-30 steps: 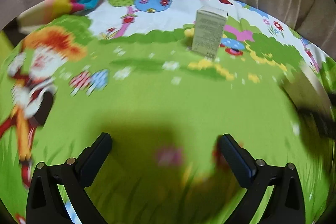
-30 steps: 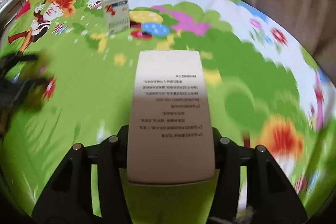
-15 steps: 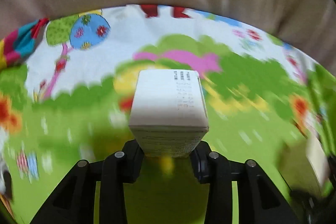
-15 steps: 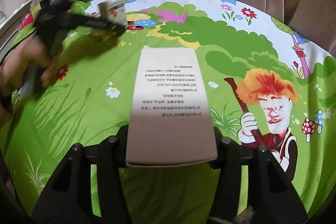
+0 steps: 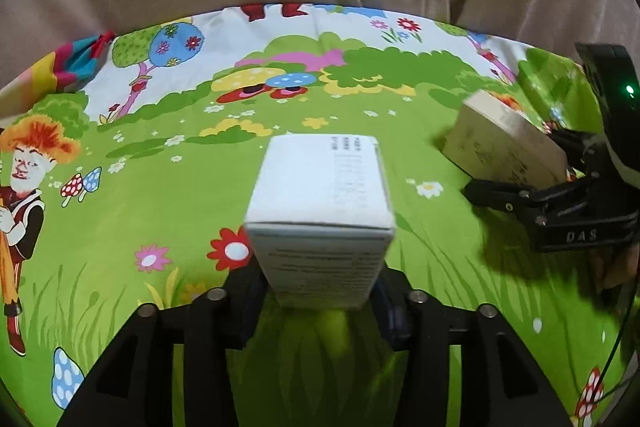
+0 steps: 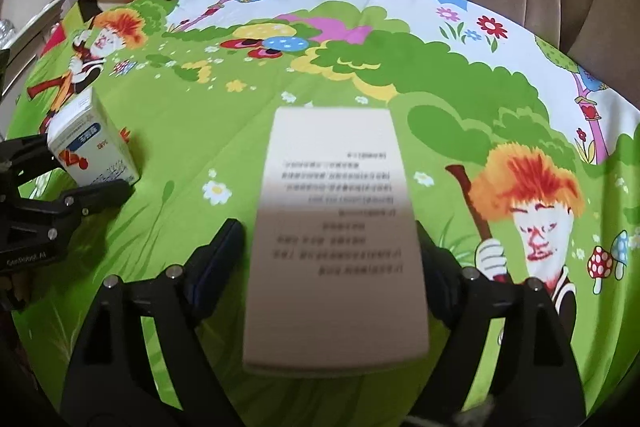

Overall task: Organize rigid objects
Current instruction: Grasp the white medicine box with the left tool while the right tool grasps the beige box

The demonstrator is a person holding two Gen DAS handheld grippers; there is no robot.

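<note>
Beige box lies between opening right tool fingers — left finger apart.

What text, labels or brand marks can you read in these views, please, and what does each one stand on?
"DAS": embossed on the right gripper body, seen from the left wrist.
White box in the left gripper: printed lines, too blurred to read.
Beige box: printed lines, too blurred to read.
</note>
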